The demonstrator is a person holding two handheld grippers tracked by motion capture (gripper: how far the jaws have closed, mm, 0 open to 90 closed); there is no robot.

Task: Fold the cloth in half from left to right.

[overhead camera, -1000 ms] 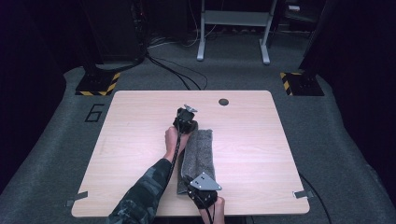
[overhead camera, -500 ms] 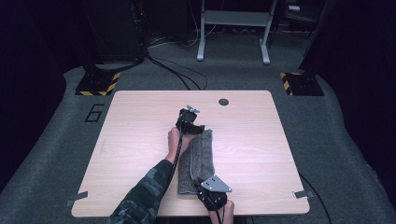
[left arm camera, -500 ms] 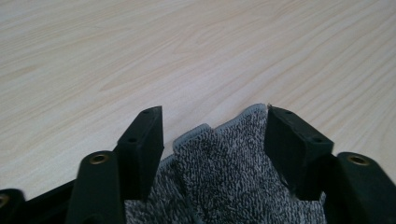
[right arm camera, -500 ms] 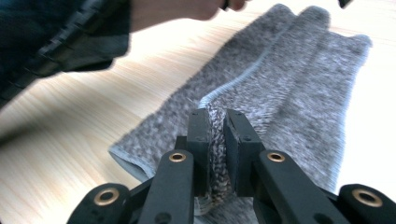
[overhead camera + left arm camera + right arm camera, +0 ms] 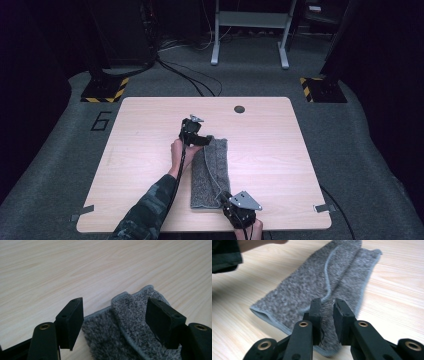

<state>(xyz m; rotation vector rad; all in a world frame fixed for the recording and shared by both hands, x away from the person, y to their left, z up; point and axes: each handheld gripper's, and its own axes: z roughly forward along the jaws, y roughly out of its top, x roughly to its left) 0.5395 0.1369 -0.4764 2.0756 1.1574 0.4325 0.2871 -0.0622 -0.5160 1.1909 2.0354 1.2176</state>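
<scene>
The grey towel (image 5: 210, 172) lies folded lengthwise near the middle of the wooden table (image 5: 280, 150), its long axis running from the person's edge toward the far side, a raised fold line wandering down its length. Each short end has 1 gripper at it, so the coming move turns on that axis — the 2 hands work opposite ends of the same strip.

At the far end, the left gripper (image 5: 115, 322) has just been opening; its jaws now stand wide, 1 on either side of the towel's corner, with the pads clear of the cloth. In the high view its hand rests on the table beside the towel's left edge, forearm angled in from the bottom.

At the near end, the right gripper (image 5: 327, 315) stands narrow, its jaws having just eased slightly apart. A pinch of the near hem (image 5: 329, 350) sits in the slim gap — whether the pads press on it I cannot tell through the blur.
</scene>
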